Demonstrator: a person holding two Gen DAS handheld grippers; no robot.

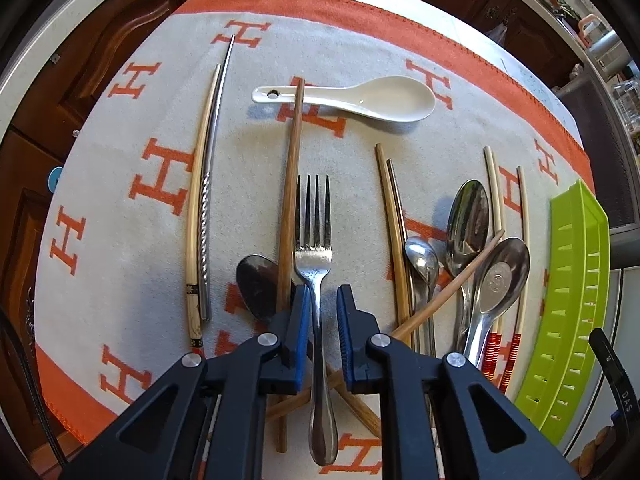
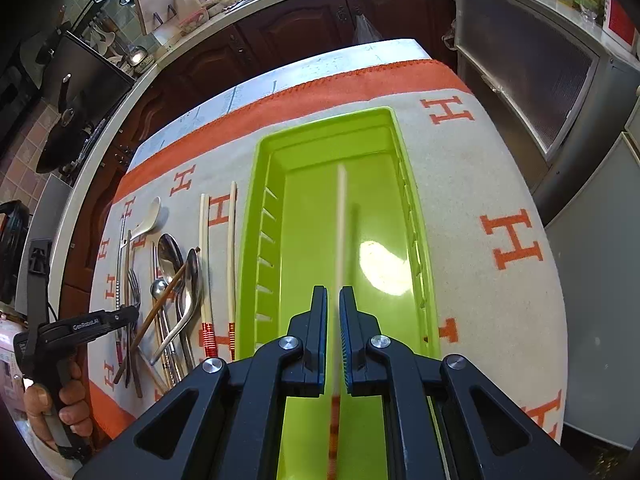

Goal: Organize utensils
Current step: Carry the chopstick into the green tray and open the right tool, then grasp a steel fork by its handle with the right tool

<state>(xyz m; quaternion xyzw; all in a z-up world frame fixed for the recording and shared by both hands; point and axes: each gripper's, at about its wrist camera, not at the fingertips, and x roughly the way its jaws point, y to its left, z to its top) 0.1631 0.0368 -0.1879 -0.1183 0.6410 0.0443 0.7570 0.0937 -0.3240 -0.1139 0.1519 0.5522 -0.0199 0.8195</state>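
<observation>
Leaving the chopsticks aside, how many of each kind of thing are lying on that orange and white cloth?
Metal spoons: 4
White spoon: 1
Fork: 1
Green tray: 1
Total: 7

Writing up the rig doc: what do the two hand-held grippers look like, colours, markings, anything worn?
Both hand-held grippers, left and right, are matte black linkage frames with silver pivot pins and blue ribbed pads on the fingers. Seen from the right wrist view, the left unit carries white "GenRobot.AI" lettering and a black pistol-style handle. No glove or sleeve is visible on the hand there.
</observation>
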